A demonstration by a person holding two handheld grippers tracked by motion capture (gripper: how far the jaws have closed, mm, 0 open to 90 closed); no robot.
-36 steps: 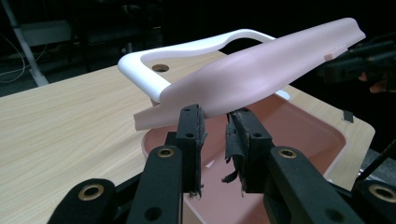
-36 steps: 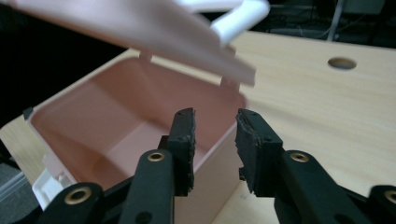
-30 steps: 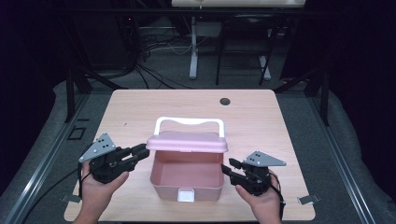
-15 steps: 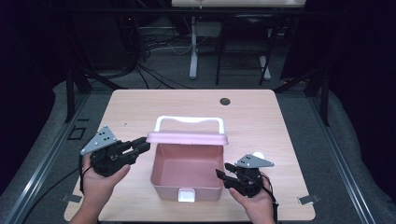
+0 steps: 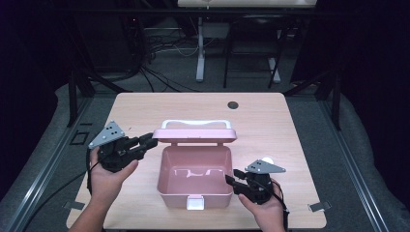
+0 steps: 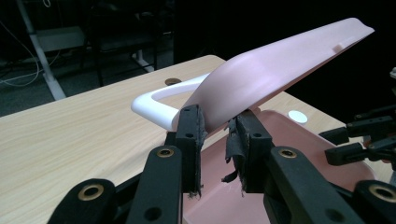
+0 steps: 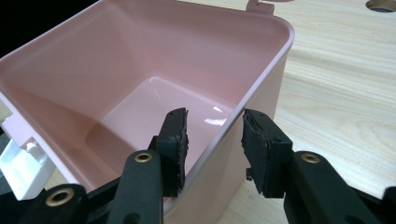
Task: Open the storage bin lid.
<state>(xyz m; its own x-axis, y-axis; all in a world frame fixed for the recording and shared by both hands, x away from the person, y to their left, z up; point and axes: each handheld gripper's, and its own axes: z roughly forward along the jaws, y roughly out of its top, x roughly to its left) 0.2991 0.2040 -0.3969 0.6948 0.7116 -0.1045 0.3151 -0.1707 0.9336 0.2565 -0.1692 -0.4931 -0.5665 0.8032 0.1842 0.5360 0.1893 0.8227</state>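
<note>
Open box [image 5: 193, 179] at the table's [image 5: 145, 108] near middle, raised lid [image 5: 196, 135] behind it, table hole [image 5: 233, 104] beyond.

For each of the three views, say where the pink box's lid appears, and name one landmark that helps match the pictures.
High view: the lid stands behind the open box, centre of the table.
Left gripper view: the lid slants up from centre to upper right.
Right gripper view: not in it.
Shared landmark: the round hole in the tabletop.
</note>
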